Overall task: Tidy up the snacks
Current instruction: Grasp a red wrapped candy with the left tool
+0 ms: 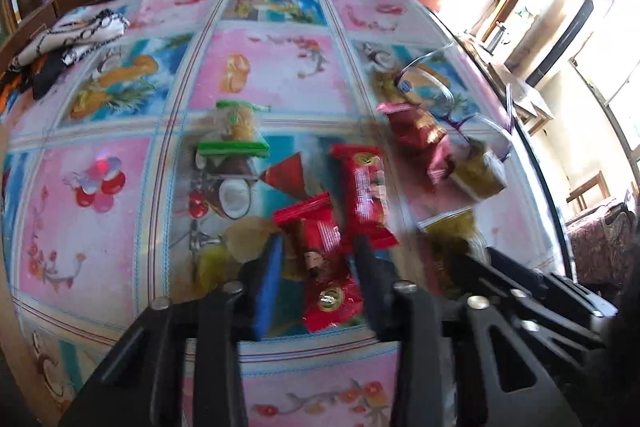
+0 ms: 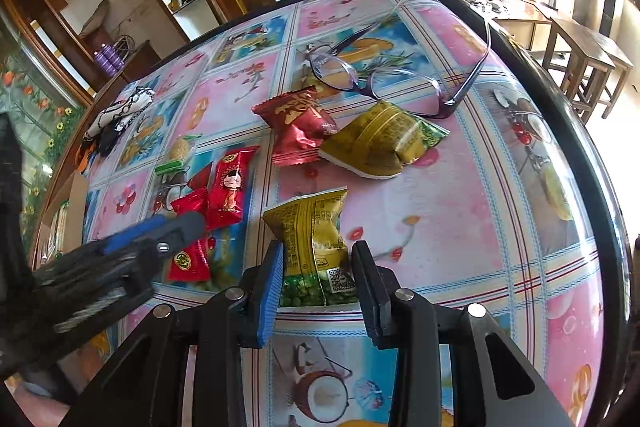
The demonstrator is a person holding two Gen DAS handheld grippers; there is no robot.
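Sunlit shelves and a wooden chair stand behind the tabletop point(image 2: 460, 195) with its flowered cloth, where small snack packets lie scattered. Both grippers pitch steeply down. The left gripper point(image 1: 316, 255) has its jaws drawn in around a red packet point(image 1: 320, 259), the right gripper point(image 2: 318, 259) around a yellow-green pea packet point(image 2: 310, 239); whether the pads press yet I cannot tell. Such pouches look light, crinkly and slippery, so a hold across the filled middle seems safer than the crimped ends
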